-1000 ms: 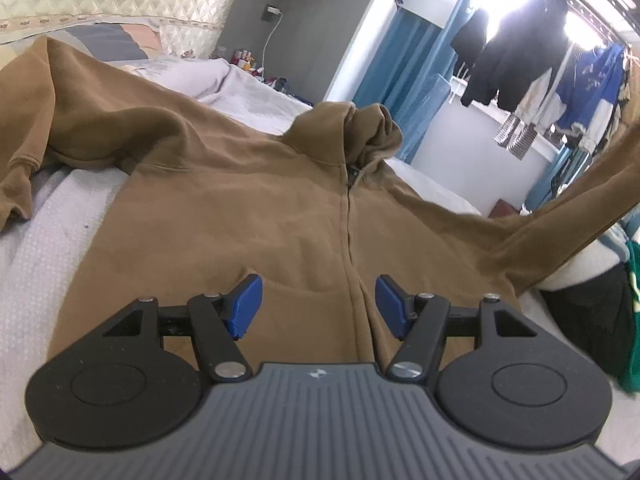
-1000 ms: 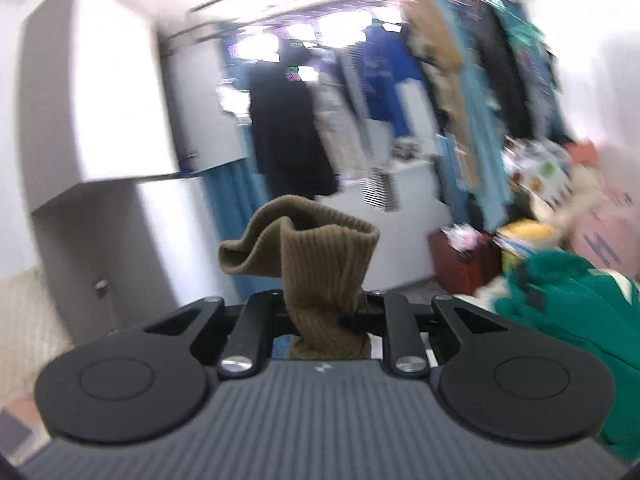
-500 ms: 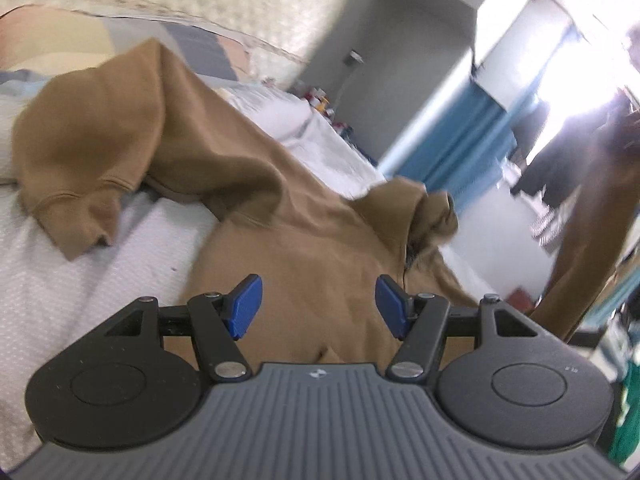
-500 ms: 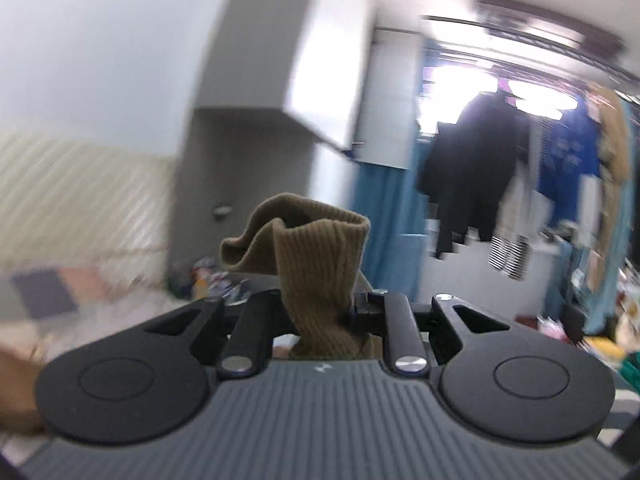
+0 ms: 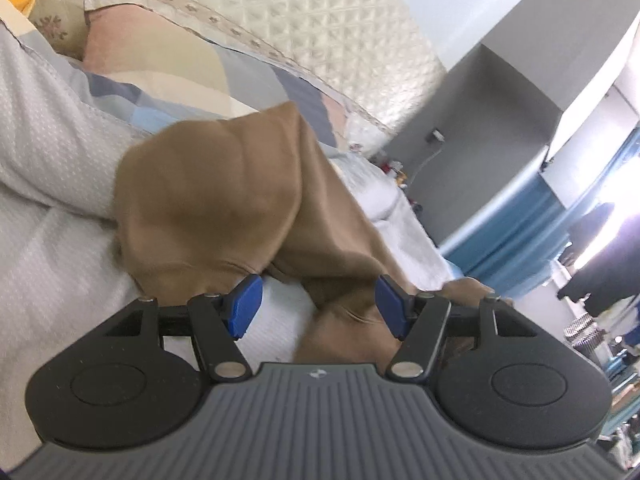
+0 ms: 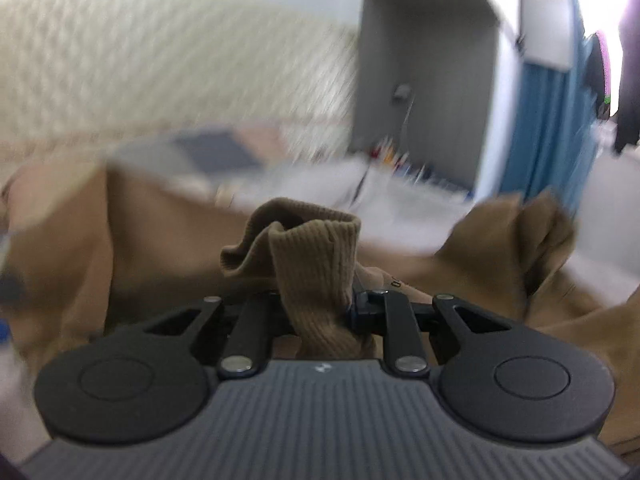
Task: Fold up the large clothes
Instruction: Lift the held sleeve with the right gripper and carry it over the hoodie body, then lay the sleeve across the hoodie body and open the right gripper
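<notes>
Hoodie lies soft and limp on the bed before your left gripper, its blue pads apart, holding nothing; take the near sleeve by its thick edge; in the right view, your right gripper is clamped on the ribbed cuff, a firm hold.

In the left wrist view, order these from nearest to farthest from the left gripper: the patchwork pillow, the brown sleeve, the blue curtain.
From the left gripper, jaws open:
1. Brown sleeve, bunched on the bed right at the fingertips.
2. Patchwork pillow, upper left, behind the sleeve against the quilted headboard.
3. Blue curtain, far right, past the bed.
</notes>
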`<state>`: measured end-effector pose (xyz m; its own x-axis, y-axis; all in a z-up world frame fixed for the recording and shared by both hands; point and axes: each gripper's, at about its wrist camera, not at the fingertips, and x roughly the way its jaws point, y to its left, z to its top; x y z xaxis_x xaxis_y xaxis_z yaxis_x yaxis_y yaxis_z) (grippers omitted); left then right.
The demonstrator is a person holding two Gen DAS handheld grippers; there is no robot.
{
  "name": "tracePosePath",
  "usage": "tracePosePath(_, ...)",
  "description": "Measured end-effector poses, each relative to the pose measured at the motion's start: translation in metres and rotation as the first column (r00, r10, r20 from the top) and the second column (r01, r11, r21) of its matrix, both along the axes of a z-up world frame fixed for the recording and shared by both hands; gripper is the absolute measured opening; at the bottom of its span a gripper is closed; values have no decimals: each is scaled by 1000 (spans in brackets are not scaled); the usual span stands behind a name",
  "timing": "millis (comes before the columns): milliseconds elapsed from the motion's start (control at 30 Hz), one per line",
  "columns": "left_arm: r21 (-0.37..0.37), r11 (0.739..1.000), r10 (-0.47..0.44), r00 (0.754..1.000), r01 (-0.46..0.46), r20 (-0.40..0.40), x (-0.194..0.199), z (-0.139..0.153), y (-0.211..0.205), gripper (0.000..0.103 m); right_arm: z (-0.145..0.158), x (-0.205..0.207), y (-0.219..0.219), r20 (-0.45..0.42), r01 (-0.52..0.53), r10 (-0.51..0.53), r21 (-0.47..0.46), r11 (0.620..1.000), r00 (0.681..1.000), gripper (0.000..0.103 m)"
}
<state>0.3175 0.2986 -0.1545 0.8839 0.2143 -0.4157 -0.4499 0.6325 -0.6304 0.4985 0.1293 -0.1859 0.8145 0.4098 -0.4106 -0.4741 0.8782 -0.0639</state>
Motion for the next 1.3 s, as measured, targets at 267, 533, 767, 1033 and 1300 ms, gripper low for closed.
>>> tracePosePath(267,-24,999,-31,998,30,-50,30,-30,8,68,-49,3,1,-137,-49,58,75,996,989,25)
tracePosePath(533,13,999,-41,998,42,-37,29,-26,-1,68,-36,0,-16,-242,-93,132,163,982,961,67)
tracePosePath(767,20,996,-90,995,91,-40,29,-25,-22,68,3,-29,-58,-240,-154,194,175,972,951,77)
tracePosePath(1033,190,938,-283,957,291,-67,43,-13,-80,67,33,-45,-164,-173,-19,48,165,986,984,77)
tracePosePath(1300,286,873,-345,915,395,-208,91,-30,-117,58,7,-4,-209,-220,154,-112,183,971,969,76)
